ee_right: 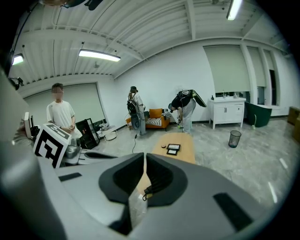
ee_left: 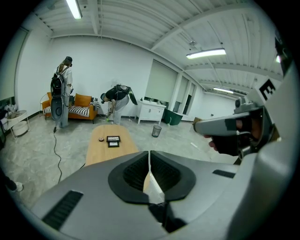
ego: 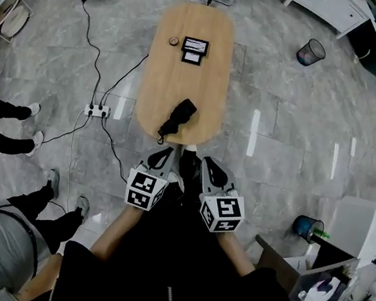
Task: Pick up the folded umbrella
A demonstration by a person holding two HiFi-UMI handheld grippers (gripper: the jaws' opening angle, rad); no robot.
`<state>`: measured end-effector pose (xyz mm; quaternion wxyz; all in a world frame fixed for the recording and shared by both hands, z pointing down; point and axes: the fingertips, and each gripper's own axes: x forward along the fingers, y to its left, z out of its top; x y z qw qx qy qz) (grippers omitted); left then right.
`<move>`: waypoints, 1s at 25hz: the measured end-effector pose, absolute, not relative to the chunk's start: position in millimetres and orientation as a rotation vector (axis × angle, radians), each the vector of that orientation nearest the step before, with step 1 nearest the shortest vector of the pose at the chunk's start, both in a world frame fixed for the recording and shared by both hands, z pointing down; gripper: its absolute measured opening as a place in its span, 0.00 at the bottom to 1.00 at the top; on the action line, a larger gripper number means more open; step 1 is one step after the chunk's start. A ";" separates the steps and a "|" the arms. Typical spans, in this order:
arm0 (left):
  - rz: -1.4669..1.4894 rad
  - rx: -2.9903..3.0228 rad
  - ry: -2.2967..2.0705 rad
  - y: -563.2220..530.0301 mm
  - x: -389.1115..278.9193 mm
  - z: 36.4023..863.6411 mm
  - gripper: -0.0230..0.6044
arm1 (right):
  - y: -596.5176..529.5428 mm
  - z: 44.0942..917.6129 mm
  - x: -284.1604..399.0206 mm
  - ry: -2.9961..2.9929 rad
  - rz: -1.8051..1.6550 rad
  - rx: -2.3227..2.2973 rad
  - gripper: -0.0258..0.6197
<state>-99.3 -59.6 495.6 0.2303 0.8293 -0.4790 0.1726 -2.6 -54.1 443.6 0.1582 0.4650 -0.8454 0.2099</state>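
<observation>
- Hovering side by side at the near end of the tabletop (ego: 213, 79): two tools, left tool (ego: 164, 154) and right tool (ego: 208, 164), each with jaws pressed together on nothing.
- One folded umbrella (ego: 179, 117): black, slim, collapsed, lying aslant on the tabletop's near end, just beyond both tools and untouched.
- One tabletop: oval, light wood.
- Two flat black-framed items (ego: 195, 45) and one small round object (ego: 172, 41) at the far end.
- One mesh bin (ego: 311, 52) on the floor.

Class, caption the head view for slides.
Left gripper and right gripper, both shut, face a folded umbrella on a table.
</observation>
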 end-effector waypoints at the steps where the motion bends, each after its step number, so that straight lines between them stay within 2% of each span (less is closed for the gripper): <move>1: 0.480 2.282 -1.318 -62.2 -98.0 497.1 0.07 | -57.4 444.2 -1.5 -2.421 0.603 1.331 0.08; 20: 0.630 2.257 -1.252 -142.5 -88.8 531.7 0.08 | -139.6 464.0 -4.4 -2.440 0.654 1.220 0.08; 22: 0.637 2.246 -1.223 -148.7 -84.9 539.5 0.10 | -147.1 467.9 -2.4 -2.430 0.660 1.215 0.08; 25: 0.657 2.226 -1.191 -157.1 -81.8 550.5 0.22 | -158.2 471.2 -3.5 -2.424 0.660 1.195 0.08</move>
